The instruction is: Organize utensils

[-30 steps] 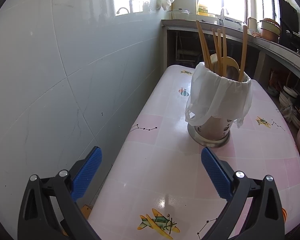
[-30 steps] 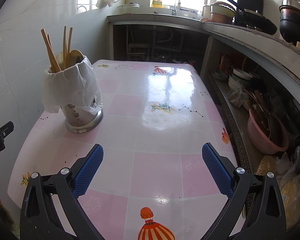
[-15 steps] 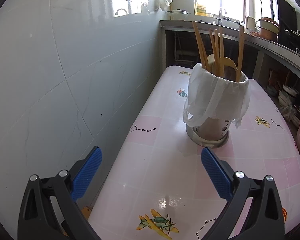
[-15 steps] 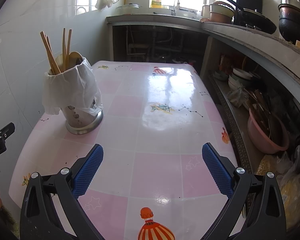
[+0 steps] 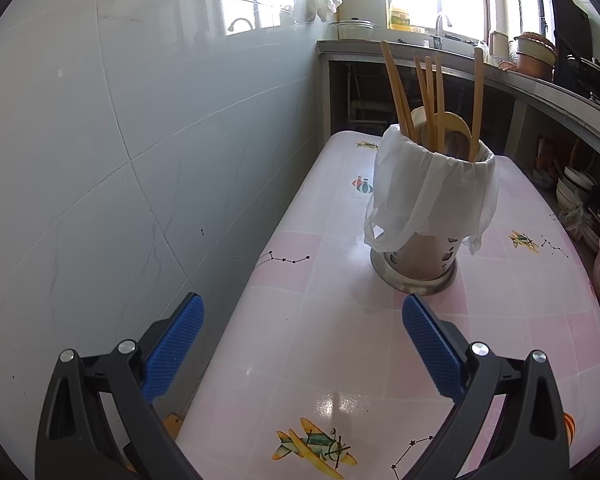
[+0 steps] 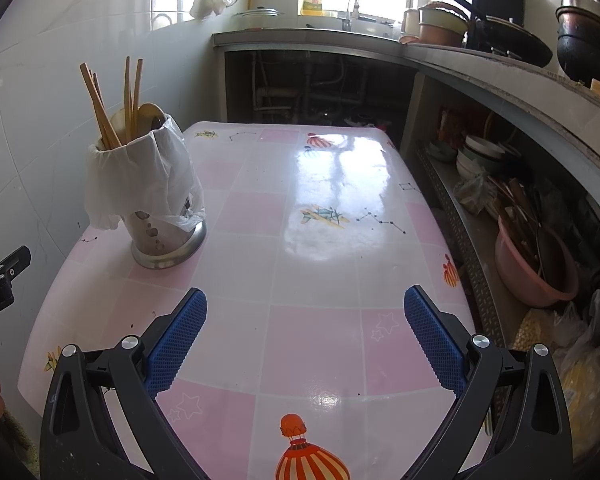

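Note:
A metal utensil holder [image 5: 416, 260] lined with a white plastic bag [image 5: 432, 196] stands on the pink table [image 5: 340, 340]. Several wooden chopsticks [image 5: 396, 92] and a wooden spoon [image 5: 454, 128] stick up out of it. My left gripper [image 5: 302, 332] is open and empty, low over the table's near left edge, short of the holder. In the right wrist view the holder [image 6: 164, 236] stands at the left with the chopsticks [image 6: 100, 108]. My right gripper [image 6: 305, 328] is open and empty above the table's near end [image 6: 320, 280].
A tiled wall [image 5: 120, 140] runs along the table's left side. A counter [image 6: 440, 60] with pots wraps the back and right. Shelves under it hold bowls [image 6: 480, 156] and a pink basin [image 6: 532, 264]. The left gripper's tip [image 6: 4, 268] shows at the right view's left edge.
The left gripper has drifted slightly, so the holder sits a little lower and left in its view. The right gripper has barely moved. Both stay open.

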Motion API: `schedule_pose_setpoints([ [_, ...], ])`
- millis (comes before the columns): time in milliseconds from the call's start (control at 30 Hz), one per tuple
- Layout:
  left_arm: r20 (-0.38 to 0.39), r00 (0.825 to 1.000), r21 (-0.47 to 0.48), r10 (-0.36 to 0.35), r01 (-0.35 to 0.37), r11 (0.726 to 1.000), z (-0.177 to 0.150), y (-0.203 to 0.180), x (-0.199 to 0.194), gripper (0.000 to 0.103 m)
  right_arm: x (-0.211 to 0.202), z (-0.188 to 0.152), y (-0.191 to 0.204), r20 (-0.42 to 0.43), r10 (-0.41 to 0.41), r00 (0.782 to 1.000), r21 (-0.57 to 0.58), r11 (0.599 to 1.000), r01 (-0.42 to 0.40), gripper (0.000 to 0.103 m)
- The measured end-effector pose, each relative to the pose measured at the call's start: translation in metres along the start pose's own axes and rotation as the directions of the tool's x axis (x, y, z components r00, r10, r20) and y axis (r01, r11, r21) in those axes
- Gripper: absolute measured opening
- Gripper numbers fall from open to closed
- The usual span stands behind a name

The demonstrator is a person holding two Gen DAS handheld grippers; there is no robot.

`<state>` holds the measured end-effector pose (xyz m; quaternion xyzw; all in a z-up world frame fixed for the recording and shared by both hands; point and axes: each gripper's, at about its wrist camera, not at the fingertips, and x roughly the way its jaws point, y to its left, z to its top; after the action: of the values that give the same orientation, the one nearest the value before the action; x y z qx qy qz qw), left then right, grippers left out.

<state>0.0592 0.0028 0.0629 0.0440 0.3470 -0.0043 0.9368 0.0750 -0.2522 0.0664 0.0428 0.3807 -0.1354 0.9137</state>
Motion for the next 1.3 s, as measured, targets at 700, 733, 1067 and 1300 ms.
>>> schedule_pose_setpoints([
  [700, -0.002, 1.000, 0.000, 0.000, 0.000, 1.000, -0.0003, 0.0008, 0.0006, 0.097, -0.0006, 0.0003, 0.0019, -0.001, -0.001, 1.000, 0.002, 1.000, 0.001, 0.095],
  [733, -0.001, 1.000, 0.000, 0.000, 0.000, 1.000, -0.0005, 0.0009, 0.0005, 0.097, -0.0008, 0.0003, 0.0025, -0.001, -0.001, 1.000, 0.002, 1.000, 0.001, 0.095],
  [1067, -0.003, 1.000, -0.004, 0.000, 0.000, 1.000, -0.0011, 0.0027, 0.0018, 0.097, -0.0017, 0.0006, 0.0042, -0.002, 0.000, 1.000, 0.001, 1.000, 0.000, 0.095],
  [1300, -0.006, 1.000, -0.009, -0.001, 0.001, 1.000, -0.0020, 0.0039, 0.0028, 0.097, -0.0018, 0.0006, 0.0051, -0.002, 0.000, 1.000, 0.003, 1.000, 0.000, 0.095],
])
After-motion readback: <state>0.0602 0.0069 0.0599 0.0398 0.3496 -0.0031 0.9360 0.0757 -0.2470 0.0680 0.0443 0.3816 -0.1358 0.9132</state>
